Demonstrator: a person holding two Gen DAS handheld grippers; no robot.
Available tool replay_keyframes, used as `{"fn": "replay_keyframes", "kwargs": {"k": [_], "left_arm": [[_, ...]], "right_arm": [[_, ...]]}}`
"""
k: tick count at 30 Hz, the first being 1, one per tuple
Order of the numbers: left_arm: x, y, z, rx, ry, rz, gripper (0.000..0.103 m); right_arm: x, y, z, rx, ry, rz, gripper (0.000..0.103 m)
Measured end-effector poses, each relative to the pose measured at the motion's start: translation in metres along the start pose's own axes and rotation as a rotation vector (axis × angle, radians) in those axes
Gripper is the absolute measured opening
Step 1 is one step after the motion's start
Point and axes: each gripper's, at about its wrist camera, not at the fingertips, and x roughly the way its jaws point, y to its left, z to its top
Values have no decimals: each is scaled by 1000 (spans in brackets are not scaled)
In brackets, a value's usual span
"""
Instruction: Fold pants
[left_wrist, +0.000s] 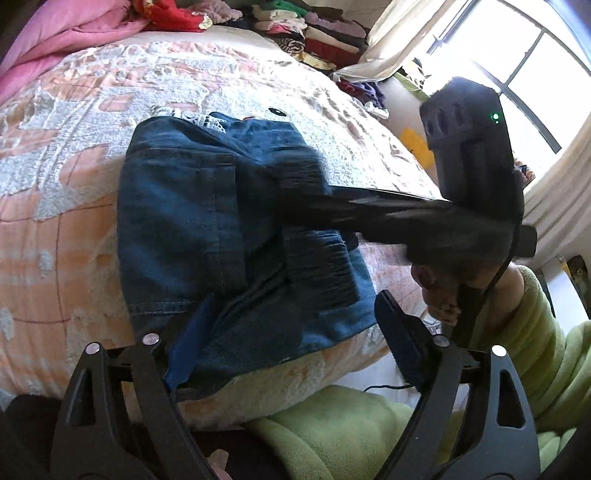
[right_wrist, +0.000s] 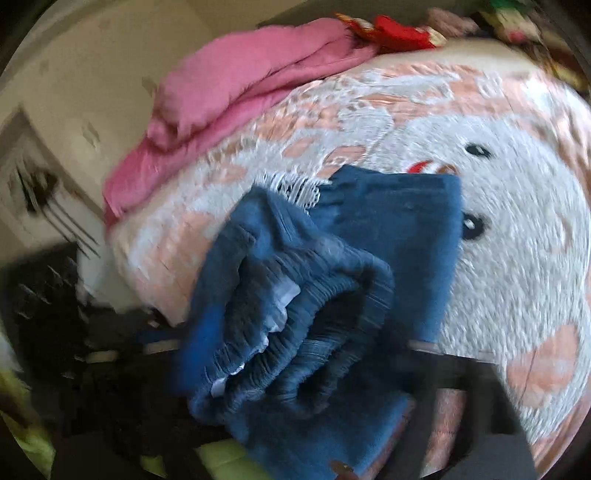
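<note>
We find the jeans already folded into a compact bundle at the bed's six o'clock edge, the left gripper released around its near hem, the right gripper seemingly clenched on the waistband, final tidying outstanding.

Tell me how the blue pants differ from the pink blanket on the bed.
The pants are dark blue denim with a gathered elastic waistband; the pink blanket is plain, soft fabric. The pants lie folded near the bed's front edge, partly under the right gripper; the blanket is bunched at the far side. Both rest on the patterned bedspread.
</note>
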Motion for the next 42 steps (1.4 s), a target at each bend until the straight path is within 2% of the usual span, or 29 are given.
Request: {"fn": "replay_keyframes", "kwargs": {"k": [1, 3, 5, 8, 9, 11, 15, 18, 23, 28, 31, 36, 42], "left_arm": [[2, 3, 5, -1, 0, 1, 81], [4, 3, 6, 4, -5, 9, 81], [2, 2, 5, 15, -16, 10, 81], [1, 1, 4, 15, -15, 9, 81], [1, 1, 3, 14, -12, 10, 81], [2, 0, 3, 16, -9, 14, 81], [1, 0, 2, 17, -10, 23, 82], [0, 1, 2, 19, -10, 35, 83], [-3, 0, 2, 20, -16, 44, 84], [-6, -1, 2, 19, -24, 60, 88], [-8, -1, 2, 20, -29, 75, 89], [-17, -2, 4, 21, -51, 108, 93], [-27, -1, 6, 15, -69, 154, 93]], "right_arm": [[1, 3, 1, 4, 0, 55, 31], [-10, 4, 2, 24, -51, 145, 30], [-19, -2, 2, 40, -88, 180, 30], [-15, -23, 0, 108, -64, 96, 30], [-11, -32, -4, 148, -48, 77, 33], [-7, -39, -8, 189, -45, 87, 38], [-13, -30, -5, 146, -46, 31, 54], [-20, -21, -1, 107, -58, -27, 71], [-34, -14, 2, 75, -94, -74, 87], [-42, -7, 3, 34, -99, -175, 89], [-49, -6, 2, 34, -112, -189, 95], [-62, -2, 3, 21, -139, -215, 95], [-77, 0, 3, 18, -167, -226, 95]]}}
